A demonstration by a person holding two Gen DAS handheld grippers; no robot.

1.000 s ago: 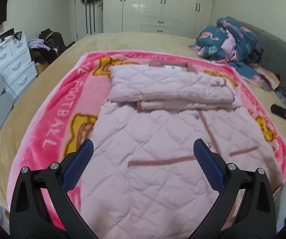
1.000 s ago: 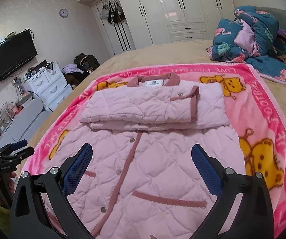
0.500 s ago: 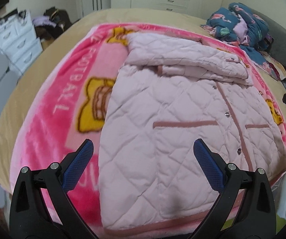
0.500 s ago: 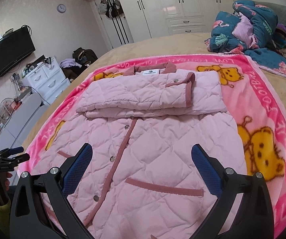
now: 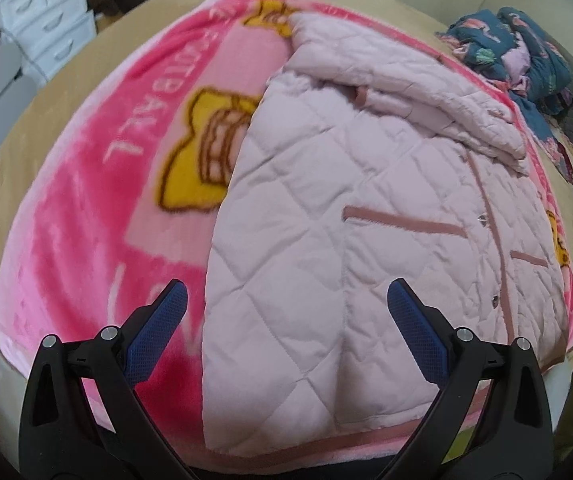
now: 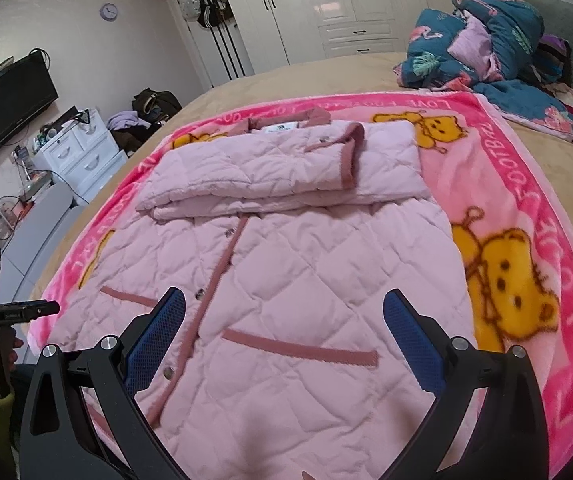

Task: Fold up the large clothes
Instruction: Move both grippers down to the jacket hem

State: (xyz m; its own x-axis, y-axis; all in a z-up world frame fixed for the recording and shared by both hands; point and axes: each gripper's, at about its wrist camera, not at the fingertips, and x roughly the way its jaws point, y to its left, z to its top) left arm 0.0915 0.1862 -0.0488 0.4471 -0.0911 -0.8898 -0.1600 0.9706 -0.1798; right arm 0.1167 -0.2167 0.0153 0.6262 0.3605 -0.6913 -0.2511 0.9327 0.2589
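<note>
A pale pink quilted coat (image 5: 358, 248) with darker pink trim lies flat on a pink cartoon blanket (image 5: 98, 184), its sleeves folded across the chest at the far end. My left gripper (image 5: 286, 304) is open and empty, low over the coat's near left hem corner. In the right wrist view the coat (image 6: 294, 280) shows under my right gripper (image 6: 284, 312), which is open and empty above the lower front by the right pocket. The left gripper also shows in the right wrist view (image 6: 18, 312) at the far left edge, beside the bed.
The blanket (image 6: 546, 216) lies on a tan bed (image 6: 566, 160). A heap of blue patterned bedding (image 6: 482, 44) sits at the far right. A white drawer unit (image 6: 82, 152), a TV (image 6: 6, 104) and wardrobes (image 6: 326, 4) stand beyond the bed.
The left gripper has dropped and moved left toward the coat's near left hem corner. The right gripper has lowered and moved closer over the coat's lower front. Both stay open.
</note>
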